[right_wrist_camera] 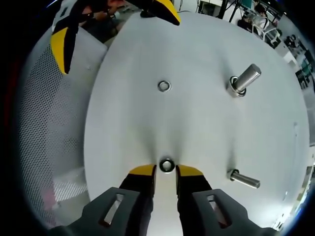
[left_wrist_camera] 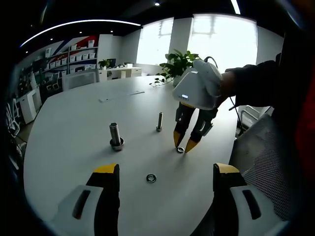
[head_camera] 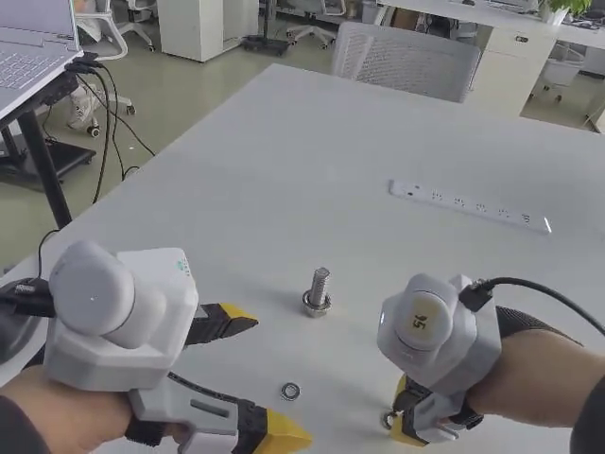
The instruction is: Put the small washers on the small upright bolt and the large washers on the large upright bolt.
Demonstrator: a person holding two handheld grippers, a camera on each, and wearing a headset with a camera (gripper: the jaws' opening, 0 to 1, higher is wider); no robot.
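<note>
The large upright bolt (head_camera: 318, 288) stands mid-table with a washer around its foot. It also shows in the left gripper view (left_wrist_camera: 115, 134), where the small upright bolt (left_wrist_camera: 159, 121) stands to its right. A loose washer (head_camera: 290, 391) lies between the wide-open jaws of my left gripper (head_camera: 269, 378), also visible lower in that gripper's own view (left_wrist_camera: 165, 169). My right gripper (right_wrist_camera: 166, 170) points down at the table. Its jaws are narrowly open, and a second washer (right_wrist_camera: 167, 165) lies flat at the fingertips (left_wrist_camera: 176, 139).
A white power strip (head_camera: 470, 205) lies further back on the white table (head_camera: 284, 161). A mesh chair (head_camera: 406, 59) stands at the far edge. A laptop on a stand (head_camera: 28, 47) is off to the left.
</note>
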